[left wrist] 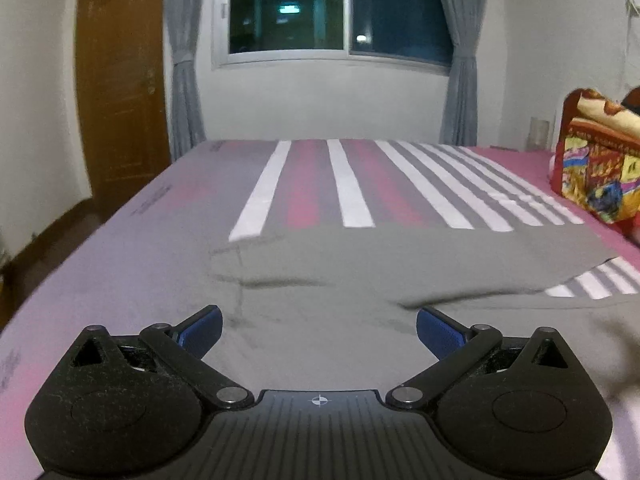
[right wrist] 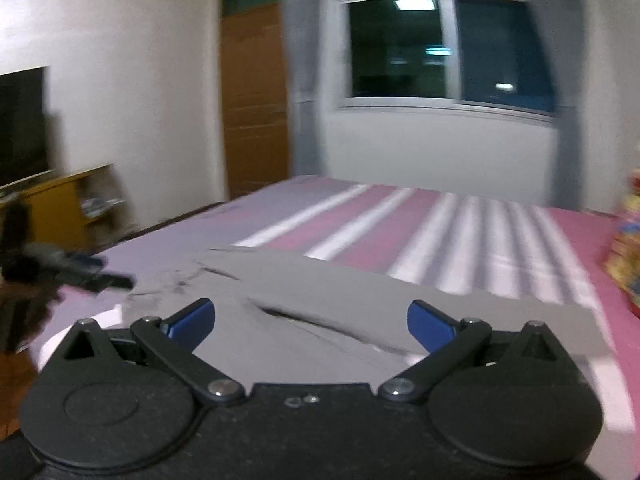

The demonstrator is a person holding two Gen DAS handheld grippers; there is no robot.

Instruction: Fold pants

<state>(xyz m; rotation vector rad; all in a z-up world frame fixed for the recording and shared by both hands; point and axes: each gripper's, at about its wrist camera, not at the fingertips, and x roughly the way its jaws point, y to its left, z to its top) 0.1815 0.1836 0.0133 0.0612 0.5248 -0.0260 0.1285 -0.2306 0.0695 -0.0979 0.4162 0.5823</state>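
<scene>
Grey pants (left wrist: 360,264) lie spread flat on a bed with a pink, grey and white striped sheet (left wrist: 348,184). My left gripper (left wrist: 319,330) is open and empty, held just above the near part of the pants. The pants also show in the right wrist view (right wrist: 320,292), with a crease across the middle. My right gripper (right wrist: 311,322) is open and empty above the pants. The left gripper (right wrist: 80,270) shows at the left edge of the right wrist view, blurred.
A colourful folded blanket (left wrist: 596,168) sits at the bed's right edge. A wooden door (left wrist: 120,92), a window with grey curtains (left wrist: 340,12) and white walls lie beyond. A yellow cabinet (right wrist: 68,204) and a dark screen (right wrist: 22,128) stand left of the bed.
</scene>
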